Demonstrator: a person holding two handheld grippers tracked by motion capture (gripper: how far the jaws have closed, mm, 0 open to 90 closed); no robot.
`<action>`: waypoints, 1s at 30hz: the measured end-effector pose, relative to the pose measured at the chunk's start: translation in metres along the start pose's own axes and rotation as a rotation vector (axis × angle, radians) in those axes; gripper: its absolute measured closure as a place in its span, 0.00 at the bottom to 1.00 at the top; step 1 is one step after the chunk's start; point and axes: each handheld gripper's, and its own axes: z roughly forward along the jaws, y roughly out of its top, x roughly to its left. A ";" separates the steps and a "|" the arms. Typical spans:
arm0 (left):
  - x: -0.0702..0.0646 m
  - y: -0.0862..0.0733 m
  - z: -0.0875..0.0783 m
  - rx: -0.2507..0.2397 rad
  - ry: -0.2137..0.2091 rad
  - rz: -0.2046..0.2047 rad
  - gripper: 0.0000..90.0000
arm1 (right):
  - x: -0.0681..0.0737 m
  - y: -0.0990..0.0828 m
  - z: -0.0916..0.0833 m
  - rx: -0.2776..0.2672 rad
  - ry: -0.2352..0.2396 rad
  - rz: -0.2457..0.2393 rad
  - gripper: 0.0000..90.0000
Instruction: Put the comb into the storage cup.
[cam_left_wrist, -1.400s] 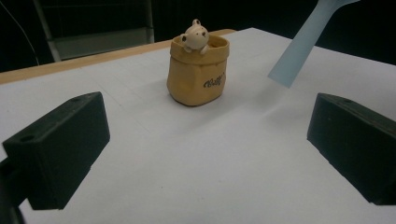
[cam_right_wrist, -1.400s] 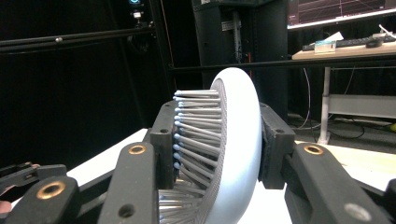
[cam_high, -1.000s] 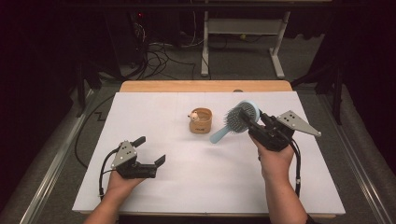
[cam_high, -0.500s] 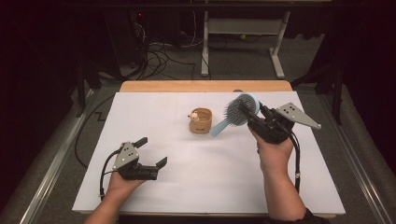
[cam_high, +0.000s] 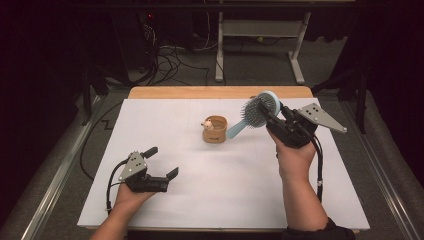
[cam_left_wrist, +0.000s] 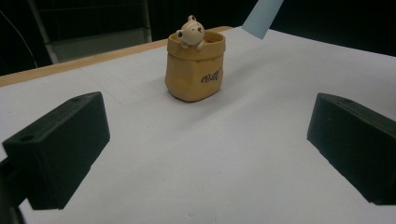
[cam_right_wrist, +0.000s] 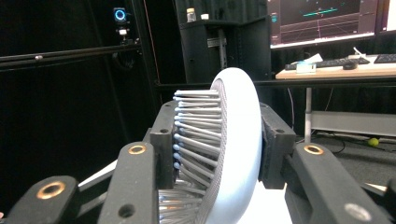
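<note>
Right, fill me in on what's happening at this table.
A person works at a white-covered table with a gripper in each hand. The right gripper is clamped on the head of a light blue hairbrush and holds it in the air, handle slanting down toward a small tan pot with a bear figure on its rim. The brush is not in the pot yet. The left gripper rests near the table's front left, jaws open and empty.
</note>
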 end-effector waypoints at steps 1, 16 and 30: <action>0.000 0.000 0.000 0.000 0.001 -0.001 0.00 | 0.000 0.001 0.001 -0.002 -0.002 -0.001 0.66; 0.000 0.000 0.000 0.003 -0.004 0.004 0.00 | 0.003 0.015 0.011 -0.013 -0.009 -0.022 0.66; 0.000 -0.001 0.001 0.004 -0.005 0.007 0.00 | 0.004 0.020 0.023 -0.027 -0.026 -0.011 0.66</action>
